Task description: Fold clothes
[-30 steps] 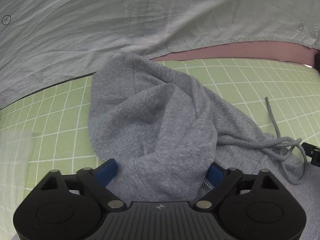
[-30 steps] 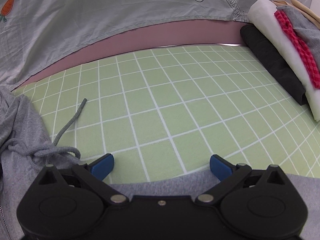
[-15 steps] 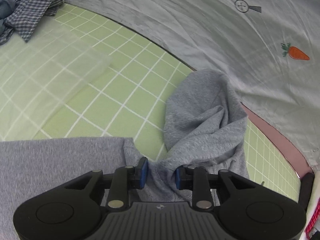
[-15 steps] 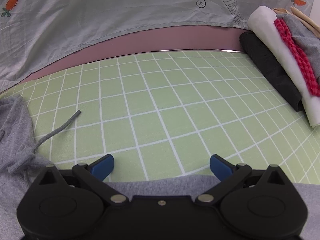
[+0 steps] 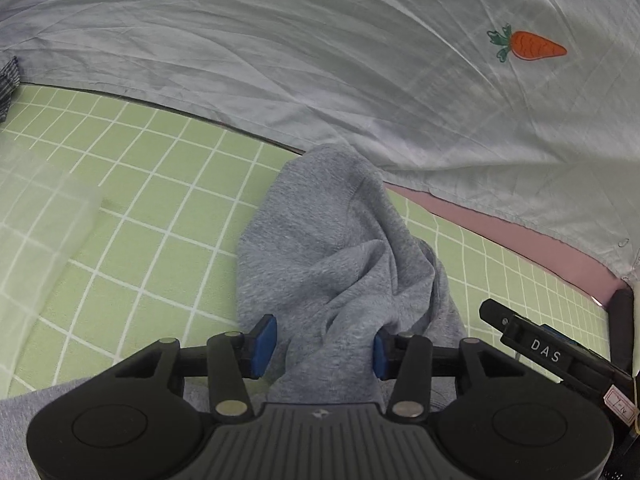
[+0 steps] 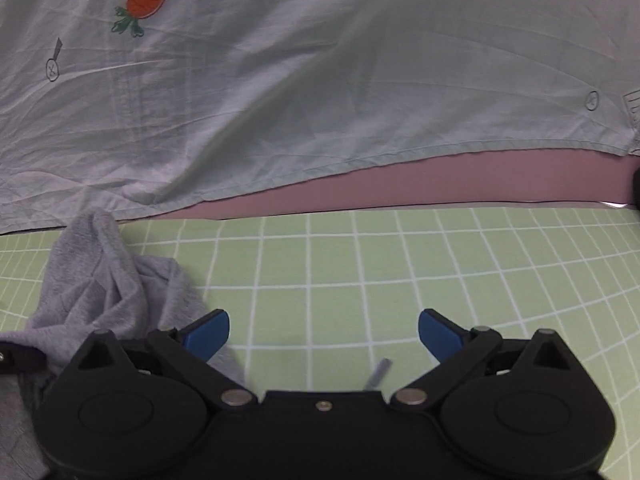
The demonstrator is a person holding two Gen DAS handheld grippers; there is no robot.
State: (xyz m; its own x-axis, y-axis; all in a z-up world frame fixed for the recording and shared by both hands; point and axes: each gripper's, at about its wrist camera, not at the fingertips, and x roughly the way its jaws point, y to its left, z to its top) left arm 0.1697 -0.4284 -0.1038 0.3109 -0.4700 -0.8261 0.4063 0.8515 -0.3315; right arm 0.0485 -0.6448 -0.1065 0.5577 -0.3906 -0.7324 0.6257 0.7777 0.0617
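Grey hoodie (image 5: 320, 248) bunched, lower part hidden behind left gripper (image 5: 320, 346).

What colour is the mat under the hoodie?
Light green mat with a white grid, clearest in the right wrist view.

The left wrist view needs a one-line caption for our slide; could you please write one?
Left gripper straddles a bunched grey hoodie on the green grid mat.
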